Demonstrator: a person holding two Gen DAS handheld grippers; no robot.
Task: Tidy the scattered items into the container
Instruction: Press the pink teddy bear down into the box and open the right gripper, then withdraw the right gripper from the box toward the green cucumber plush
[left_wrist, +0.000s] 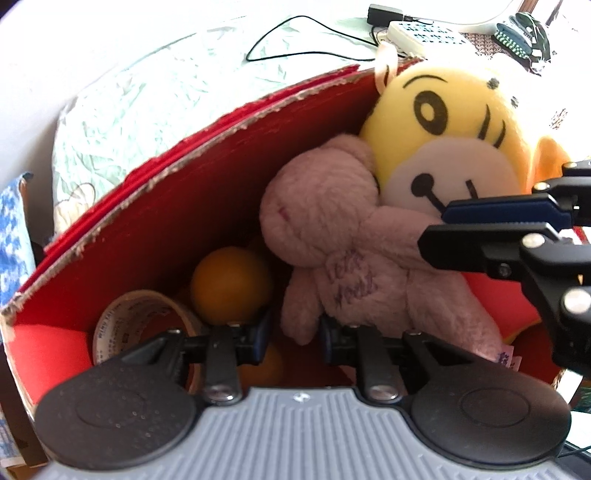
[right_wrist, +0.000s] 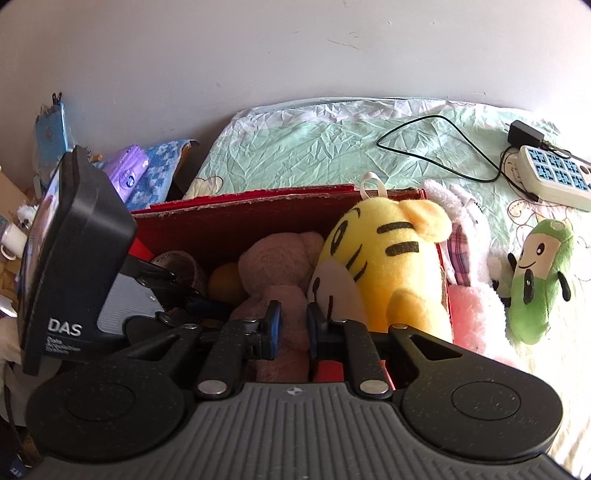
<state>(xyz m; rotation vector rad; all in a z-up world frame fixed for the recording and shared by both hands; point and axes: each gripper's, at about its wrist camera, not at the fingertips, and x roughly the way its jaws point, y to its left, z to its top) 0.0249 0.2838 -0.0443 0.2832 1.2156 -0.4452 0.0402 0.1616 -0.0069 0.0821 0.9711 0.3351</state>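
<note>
A red cardboard box holds a pink plush bear, a yellow tiger plush, an orange ball and a tape roll. My left gripper is open just above the bear's arm, holding nothing. My right gripper hovers over the box with its jaws close around the bear's limb; it also shows in the left wrist view. The tiger leans at the box's right end. A green plush and a pink-white plush lie on the bed outside the box.
A power strip with a black cable and adapter lies on the green bedsheet behind the box. A purple packet and blue towel sit at the left by the wall.
</note>
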